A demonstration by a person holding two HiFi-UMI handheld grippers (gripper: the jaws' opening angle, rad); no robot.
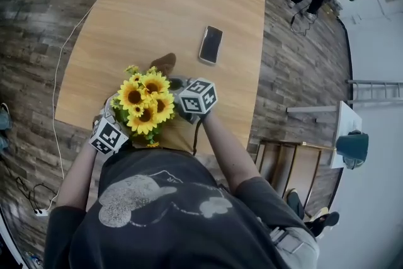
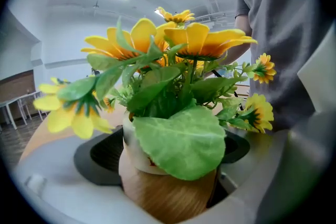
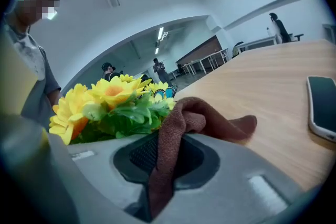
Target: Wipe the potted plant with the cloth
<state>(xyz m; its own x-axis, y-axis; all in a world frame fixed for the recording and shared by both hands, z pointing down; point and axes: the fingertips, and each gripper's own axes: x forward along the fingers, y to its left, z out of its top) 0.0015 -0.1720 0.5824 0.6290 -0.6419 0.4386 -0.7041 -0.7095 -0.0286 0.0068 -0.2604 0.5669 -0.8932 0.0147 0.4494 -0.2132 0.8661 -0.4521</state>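
Note:
The potted plant (image 1: 145,104) is a bunch of yellow sunflowers with green leaves in a tan pot with a white rim (image 2: 157,186), standing at the near edge of the wooden table (image 1: 164,3). My left gripper (image 2: 169,168) has its wide jaws closed round the pot, and its marker cube (image 1: 108,136) shows left of the flowers. My right gripper (image 3: 173,162) is shut on a brown cloth (image 3: 181,123), which hangs over the jaws just right of the flowers (image 3: 113,94). In the head view the cloth (image 1: 165,62) lies just beyond the blooms.
A dark phone (image 1: 211,44) lies on the table to the right of the cloth, also in the right gripper view as the phone (image 3: 321,105). A wooden chair (image 1: 284,167) stands at the right. A white cable (image 1: 58,104) runs along the floor on the left.

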